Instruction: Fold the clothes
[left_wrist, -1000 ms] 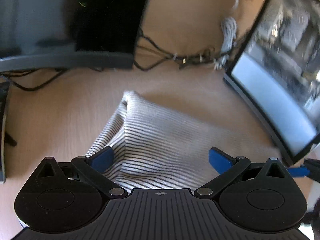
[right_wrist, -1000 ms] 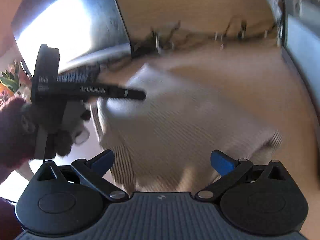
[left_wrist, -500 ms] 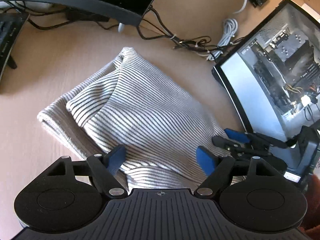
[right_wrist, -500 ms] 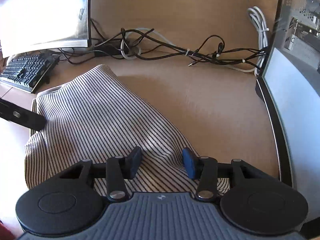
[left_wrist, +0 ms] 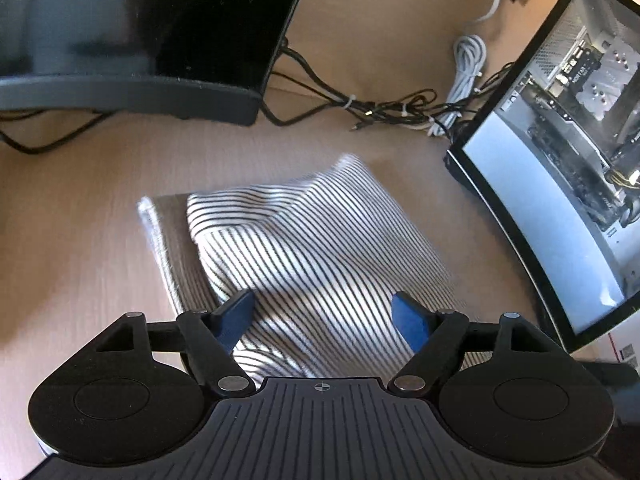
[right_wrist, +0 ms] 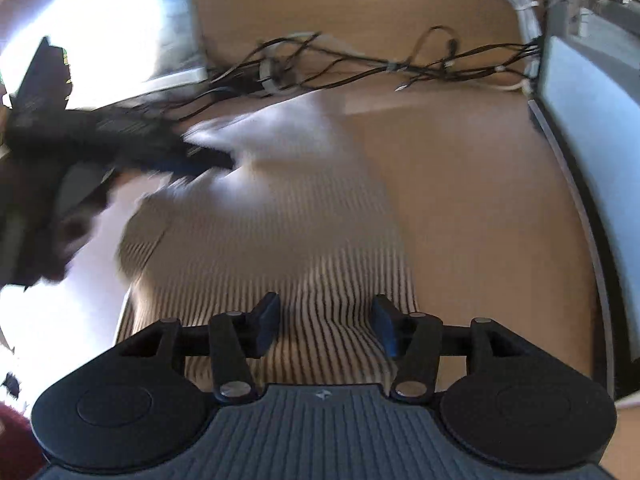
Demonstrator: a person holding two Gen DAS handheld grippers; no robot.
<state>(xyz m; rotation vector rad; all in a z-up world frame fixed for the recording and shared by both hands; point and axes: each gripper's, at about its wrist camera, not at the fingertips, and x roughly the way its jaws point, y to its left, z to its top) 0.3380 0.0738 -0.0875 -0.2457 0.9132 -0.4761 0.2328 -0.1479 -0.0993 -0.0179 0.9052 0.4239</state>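
Note:
A white garment with thin dark stripes [left_wrist: 312, 248] lies folded in layers on the wooden desk [left_wrist: 72, 240]. My left gripper [left_wrist: 325, 314] is open, its blue pads spread just above the near part of the garment, holding nothing. In the right wrist view the same garment [right_wrist: 280, 232] is blurred; my right gripper [right_wrist: 326, 322] hovers over its near edge, jaws apart, empty. The left gripper also shows there as a dark blur [right_wrist: 120, 144] at the garment's far left.
A dark curved monitor [left_wrist: 140, 40] stands at the back left. A glass-sided computer case [left_wrist: 568, 152] stands at the right. Tangled black cables [left_wrist: 380, 108] and a coiled white cable [left_wrist: 468, 64] lie behind the garment. Bare wood surrounds the garment.
Both grippers shifted: the left has swung toward the monitor, and the right has opened wider than half a second ago. The garment's top layer sits bunched toward the back.

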